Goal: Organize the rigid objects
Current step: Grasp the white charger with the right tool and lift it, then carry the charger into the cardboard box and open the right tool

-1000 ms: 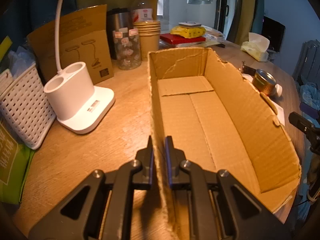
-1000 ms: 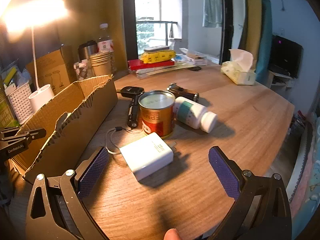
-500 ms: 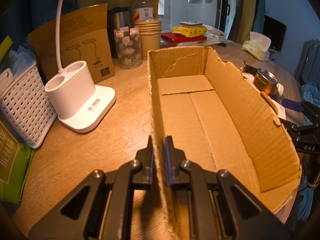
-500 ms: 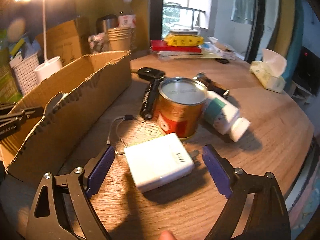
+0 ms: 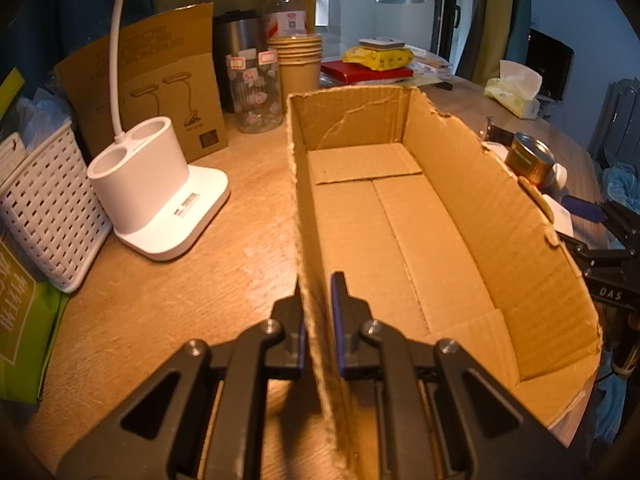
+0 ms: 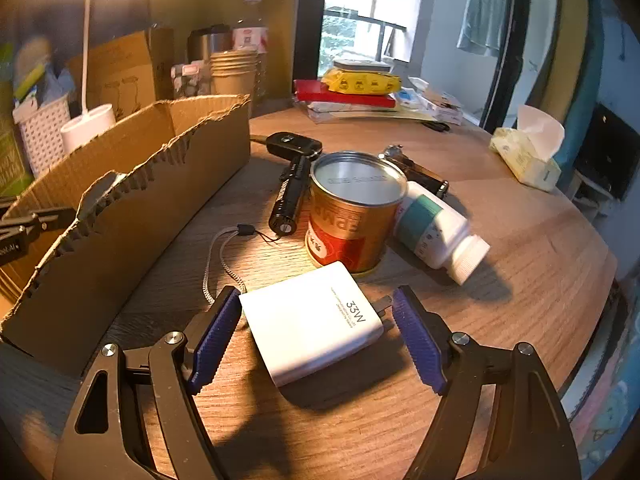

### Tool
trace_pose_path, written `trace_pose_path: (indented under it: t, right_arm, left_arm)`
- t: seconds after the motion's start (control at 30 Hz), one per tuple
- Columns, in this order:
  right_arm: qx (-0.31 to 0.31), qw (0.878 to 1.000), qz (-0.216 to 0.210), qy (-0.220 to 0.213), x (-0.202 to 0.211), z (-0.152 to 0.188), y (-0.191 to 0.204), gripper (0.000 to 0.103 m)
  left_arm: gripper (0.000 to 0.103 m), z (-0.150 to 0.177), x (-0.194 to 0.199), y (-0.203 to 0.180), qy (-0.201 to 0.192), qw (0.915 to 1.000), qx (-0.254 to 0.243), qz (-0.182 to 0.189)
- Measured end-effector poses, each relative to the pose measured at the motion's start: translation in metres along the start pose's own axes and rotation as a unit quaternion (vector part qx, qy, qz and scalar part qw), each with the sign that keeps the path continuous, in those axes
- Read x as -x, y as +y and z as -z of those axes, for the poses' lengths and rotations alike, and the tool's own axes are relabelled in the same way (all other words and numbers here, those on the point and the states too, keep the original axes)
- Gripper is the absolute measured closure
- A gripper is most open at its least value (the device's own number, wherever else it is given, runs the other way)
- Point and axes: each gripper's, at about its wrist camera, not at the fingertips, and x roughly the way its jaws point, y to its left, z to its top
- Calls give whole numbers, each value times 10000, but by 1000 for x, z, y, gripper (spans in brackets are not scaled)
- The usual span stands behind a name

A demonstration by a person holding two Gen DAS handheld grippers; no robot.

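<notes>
My left gripper (image 5: 318, 292) is shut on the near left wall of the open cardboard box (image 5: 400, 216), which also shows in the right wrist view (image 6: 120, 200). My right gripper (image 6: 316, 304) is open, its fingers either side of a white 33W charger (image 6: 312, 322) flat on the table, not gripping it. Behind the charger stand a gold and red tin (image 6: 352, 216), a lying white pill bottle (image 6: 436, 228), a black flashlight (image 6: 290, 196) and a black car key (image 6: 294, 144). The tin (image 5: 530, 158) shows past the box's right wall.
Left of the box stand a white desk lamp base (image 5: 156, 188), a white basket (image 5: 44, 204), a cardboard package (image 5: 152, 80), a jar (image 5: 256, 92), paper cups (image 5: 298, 60). A tissue pack (image 6: 528, 152) and stacked books (image 6: 348, 92) lie at the back. The table edge curves at right.
My right gripper has moved forward and down until its open fingers straddle the white charger. My left gripper has stayed shut on the box wall.
</notes>
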Motion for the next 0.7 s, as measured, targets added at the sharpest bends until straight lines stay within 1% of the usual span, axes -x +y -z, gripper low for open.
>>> trace_pose_path:
  t: [0.2, 0.37, 0.5, 0.7]
  right_arm:
    - [-199, 9997, 11, -108, 10, 1, -6, 23]
    - [-312, 9987, -15, -404, 33, -5, -6, 23]
    - [-369, 9968, -159, -688, 55, -16, 1, 23]
    - [-247, 9923, -486, -1110, 88, -35, 28, 23]
  left_arm:
    - [91, 1, 0, 0, 18, 10000, 16, 12]
    - [91, 0, -1, 1, 26, 10000, 26, 25]
    - [91, 0, -1, 1, 20, 10000, 25, 20]
    - [91, 0, -1, 1, 17, 10000, 19, 15]
